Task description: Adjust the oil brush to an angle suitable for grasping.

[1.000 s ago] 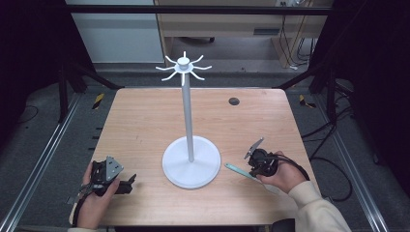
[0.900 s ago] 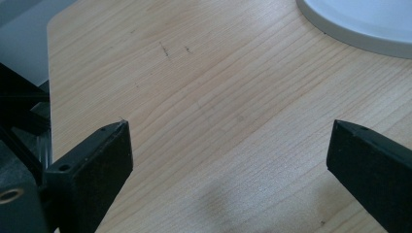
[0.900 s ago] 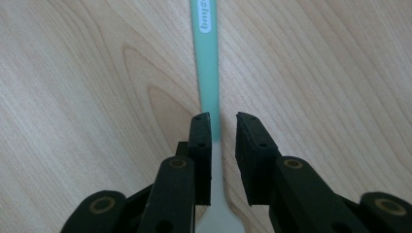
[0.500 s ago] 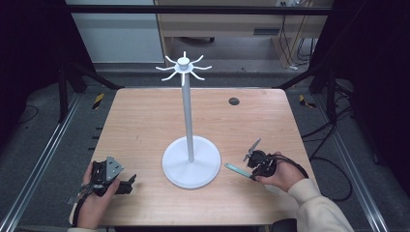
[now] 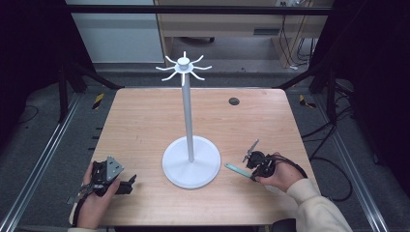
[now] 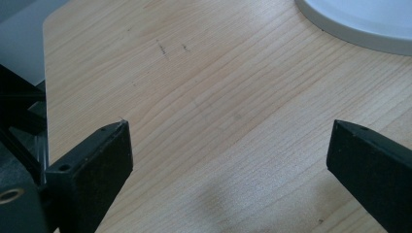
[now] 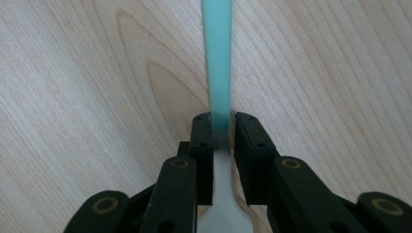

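A white stand (image 5: 191, 170) with a round base, a thin pole and a ring of hooks at the top (image 5: 183, 65) rises from the middle of the wooden table (image 5: 145, 121). To the right of the base lies a flat teal-handled utensil (image 5: 236, 169) on the wood. My right gripper (image 5: 251, 171) is shut on it. In the right gripper view the black jaws (image 7: 223, 121) pinch the teal handle (image 7: 217, 58), and a white part (image 7: 222, 213) widens towards the camera. My left gripper (image 5: 129, 183) rests at the front left, open (image 6: 228, 141) with bare wood between its fingers; the stand base's edge (image 6: 359, 24) lies beyond.
A small dark round hole (image 5: 234, 101) sits in the table's far right area. Metal rails (image 5: 43, 154) run along both sides of the table, and a cabinet (image 5: 217, 24) stands behind it. A cable (image 5: 333, 174) trails off the right edge.
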Demonstrator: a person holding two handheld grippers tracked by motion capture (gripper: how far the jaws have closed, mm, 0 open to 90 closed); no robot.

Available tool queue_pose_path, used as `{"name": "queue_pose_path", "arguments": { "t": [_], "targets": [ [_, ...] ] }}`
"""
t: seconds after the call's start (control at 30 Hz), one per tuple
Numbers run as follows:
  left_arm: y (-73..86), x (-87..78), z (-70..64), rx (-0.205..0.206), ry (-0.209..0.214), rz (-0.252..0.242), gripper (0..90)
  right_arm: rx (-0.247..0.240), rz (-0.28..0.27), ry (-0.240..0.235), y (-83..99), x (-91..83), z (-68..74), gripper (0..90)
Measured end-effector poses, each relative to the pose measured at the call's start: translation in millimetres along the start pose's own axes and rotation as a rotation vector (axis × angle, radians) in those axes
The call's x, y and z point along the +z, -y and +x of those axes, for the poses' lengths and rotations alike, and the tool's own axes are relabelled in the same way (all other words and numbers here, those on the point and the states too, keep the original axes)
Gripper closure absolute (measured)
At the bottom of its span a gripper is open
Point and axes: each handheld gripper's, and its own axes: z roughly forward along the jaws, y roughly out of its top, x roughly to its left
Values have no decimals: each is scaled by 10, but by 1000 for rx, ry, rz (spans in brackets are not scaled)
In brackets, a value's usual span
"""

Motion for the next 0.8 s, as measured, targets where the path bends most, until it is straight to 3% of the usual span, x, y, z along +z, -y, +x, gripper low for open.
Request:
{"name": "queue_pose_path", "arguments": {
  "t": [0.8],
  "targets": [
    [1,-1,0,-1,0,-1,24,-13,26,-12,-39,23,5,824]
  ]
}}
